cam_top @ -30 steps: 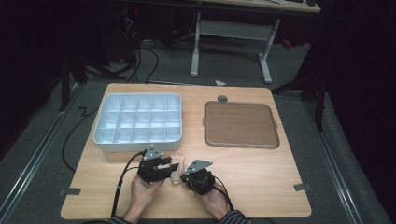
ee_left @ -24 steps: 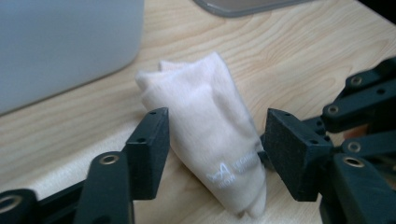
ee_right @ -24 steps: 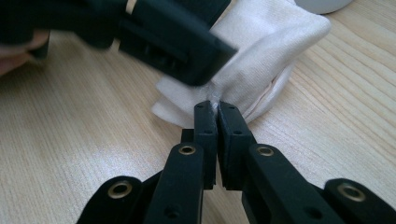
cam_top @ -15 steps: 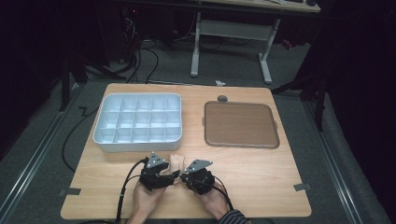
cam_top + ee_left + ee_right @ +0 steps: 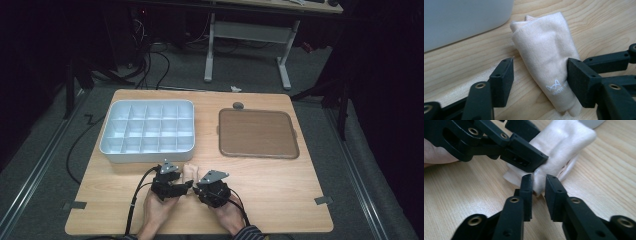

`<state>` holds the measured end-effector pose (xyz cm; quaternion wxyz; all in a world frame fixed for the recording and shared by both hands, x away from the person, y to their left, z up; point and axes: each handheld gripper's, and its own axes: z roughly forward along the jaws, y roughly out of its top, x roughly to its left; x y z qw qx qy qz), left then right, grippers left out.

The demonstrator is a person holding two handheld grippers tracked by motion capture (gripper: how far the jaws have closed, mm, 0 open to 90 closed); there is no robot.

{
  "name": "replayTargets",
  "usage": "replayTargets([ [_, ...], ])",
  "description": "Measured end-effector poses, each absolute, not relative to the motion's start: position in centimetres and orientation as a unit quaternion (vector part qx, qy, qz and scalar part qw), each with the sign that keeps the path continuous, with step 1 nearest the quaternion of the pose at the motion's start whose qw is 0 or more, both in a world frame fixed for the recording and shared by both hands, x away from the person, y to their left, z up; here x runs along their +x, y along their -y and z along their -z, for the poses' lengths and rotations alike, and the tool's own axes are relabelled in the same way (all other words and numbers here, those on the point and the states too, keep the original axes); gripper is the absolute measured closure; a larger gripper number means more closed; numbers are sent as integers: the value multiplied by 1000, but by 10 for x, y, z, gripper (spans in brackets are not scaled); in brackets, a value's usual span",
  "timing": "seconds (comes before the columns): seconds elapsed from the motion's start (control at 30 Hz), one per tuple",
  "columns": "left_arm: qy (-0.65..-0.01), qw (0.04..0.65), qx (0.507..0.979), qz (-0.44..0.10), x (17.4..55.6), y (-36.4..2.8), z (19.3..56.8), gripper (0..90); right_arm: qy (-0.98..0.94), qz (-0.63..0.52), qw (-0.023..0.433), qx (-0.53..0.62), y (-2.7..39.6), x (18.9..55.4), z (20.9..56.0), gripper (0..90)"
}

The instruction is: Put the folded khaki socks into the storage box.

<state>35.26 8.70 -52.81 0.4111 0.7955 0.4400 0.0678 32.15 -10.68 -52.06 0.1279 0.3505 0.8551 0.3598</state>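
Observation:
A folded cream cloth [image 5: 188, 171] with a small white logo lies on the wooden table near its front edge. In the left gripper view the cloth [image 5: 544, 45] lies between the wide jaws of my left gripper [image 5: 540, 72], which have just been opening; one pad rests against its side without squeezing it. My right gripper [image 5: 539, 182] faces it from the other side. Its jaws have also just been opening and stand a little apart, with the cloth's [image 5: 564, 142] near end at their tips. From above, my left gripper [image 5: 184, 187] and right gripper [image 5: 198, 189] almost meet.
A white tray [image 5: 150, 103] of several compartments stands behind the hands at the left, its wall [image 5: 461, 17] close to the cloth. A flat brown tray [image 5: 257, 132] lies at the right, with a small dark round thing [image 5: 238, 105] behind it.
The left gripper has slid slightly toward the table's front edge, next to the right one. The right hand has kept still. The cloth stays in place.

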Motion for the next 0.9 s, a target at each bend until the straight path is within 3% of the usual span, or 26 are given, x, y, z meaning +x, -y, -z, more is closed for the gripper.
replayTargets([
  [0.1,-442,421,790,-61,352,-90,526,352,-848,-370,131,356,112,320,518,659],
  [0.23,-448,435,779,-56,352,-93,521,342,-841,-380,141,358,118,313,511,625],
  [0.5,-461,435,771,-62,360,-91,518,334,-821,-402,161,371,142,306,505,600],
  [0.9,-469,416,777,-55,373,-78,517,350,-774,-372,226,459,217,312,510,563],
])
